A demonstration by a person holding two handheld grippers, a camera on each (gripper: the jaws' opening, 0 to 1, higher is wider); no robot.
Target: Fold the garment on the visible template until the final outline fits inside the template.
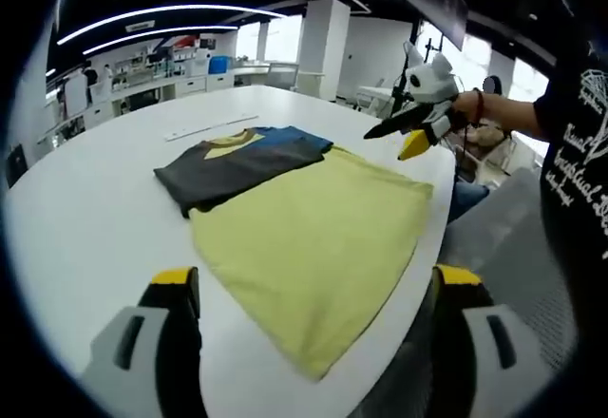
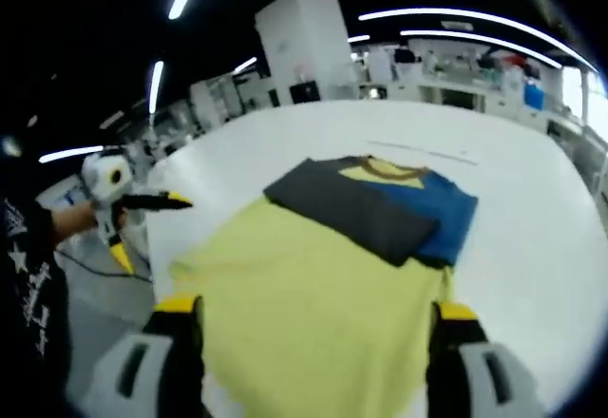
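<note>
A yellow T-shirt (image 1: 313, 237) lies flat on the white round table (image 1: 85, 209). Its dark grey sleeve (image 1: 237, 166) is folded across the chest, and a blue sleeve (image 1: 296, 138) lies beside the yellow collar. The hem reaches the table's near edge. My left gripper (image 1: 315, 280) stands open above the hem corner, not touching the cloth. My right gripper (image 1: 388, 144), held by a hand, hovers open past the shirt's right side. In the right gripper view the shirt (image 2: 313, 313) lies below my open right gripper (image 2: 315, 313), with the left gripper (image 2: 157, 236) open off the table's left edge.
A thin white strip (image 1: 209, 128) lies on the table beyond the collar. A person in a black printed shirt (image 1: 575, 180) stands at the table's edge (image 1: 446, 218). Lab benches (image 1: 142, 85) and a white pillar (image 1: 323, 47) stand far behind.
</note>
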